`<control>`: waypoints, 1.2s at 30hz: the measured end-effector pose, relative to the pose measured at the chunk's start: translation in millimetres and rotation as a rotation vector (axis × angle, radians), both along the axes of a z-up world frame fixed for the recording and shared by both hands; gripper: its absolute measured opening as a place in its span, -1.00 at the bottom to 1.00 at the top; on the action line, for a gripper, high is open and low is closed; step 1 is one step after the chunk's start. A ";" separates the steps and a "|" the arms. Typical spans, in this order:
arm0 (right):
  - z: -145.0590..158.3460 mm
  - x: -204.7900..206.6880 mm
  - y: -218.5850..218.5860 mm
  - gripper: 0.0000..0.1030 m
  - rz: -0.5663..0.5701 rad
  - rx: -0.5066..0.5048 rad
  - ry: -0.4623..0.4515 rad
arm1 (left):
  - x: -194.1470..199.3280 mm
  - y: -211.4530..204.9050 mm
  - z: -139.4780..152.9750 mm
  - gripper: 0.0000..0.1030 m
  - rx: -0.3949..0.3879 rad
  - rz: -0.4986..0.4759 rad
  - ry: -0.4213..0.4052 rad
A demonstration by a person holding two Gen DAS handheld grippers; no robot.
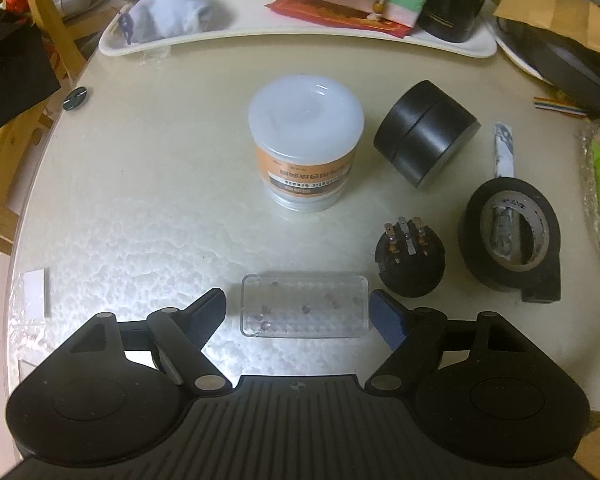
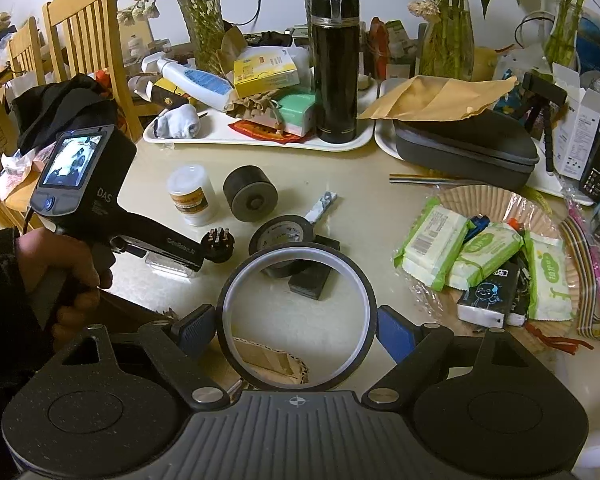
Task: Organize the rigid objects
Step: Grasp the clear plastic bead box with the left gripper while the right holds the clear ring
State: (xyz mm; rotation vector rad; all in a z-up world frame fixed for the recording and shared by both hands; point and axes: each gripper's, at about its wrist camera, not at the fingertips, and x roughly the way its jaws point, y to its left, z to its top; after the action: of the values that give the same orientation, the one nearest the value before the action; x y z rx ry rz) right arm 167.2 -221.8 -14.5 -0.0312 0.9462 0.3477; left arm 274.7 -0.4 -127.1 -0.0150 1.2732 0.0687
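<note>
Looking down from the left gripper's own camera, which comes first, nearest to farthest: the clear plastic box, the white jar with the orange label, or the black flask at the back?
Measured from the left hand-held gripper:
1. Clear plastic box, right between its fingers.
2. White jar, upright mid-table, straight ahead.
3. Black flask, on the white tray at the far edge, toward the right.

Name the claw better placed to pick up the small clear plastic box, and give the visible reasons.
Left. The left claw already straddles the clear box, its pads beside both short ends with slight gaps. The right claw is occupied, clamped on a large tape ring.
</note>
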 end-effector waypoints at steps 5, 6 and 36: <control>-0.2 0.4 0.5 0.69 0.002 -0.002 0.003 | -0.3 -2.3 2.5 0.30 -0.002 -0.019 -0.001; -0.5 0.6 0.8 0.69 0.003 -0.004 0.003 | -0.8 -1.7 2.7 0.30 -0.006 -0.017 -0.002; -9.6 4.2 10.7 0.69 0.010 -0.034 0.016 | -56.6 -14.6 85.4 0.30 -0.049 -0.133 -0.224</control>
State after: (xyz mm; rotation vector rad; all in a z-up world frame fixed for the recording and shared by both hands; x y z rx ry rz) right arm 171.4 -211.1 -24.1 -0.0642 0.9679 0.3414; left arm 218.0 -15.1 -41.7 0.0196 1.0493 -0.0769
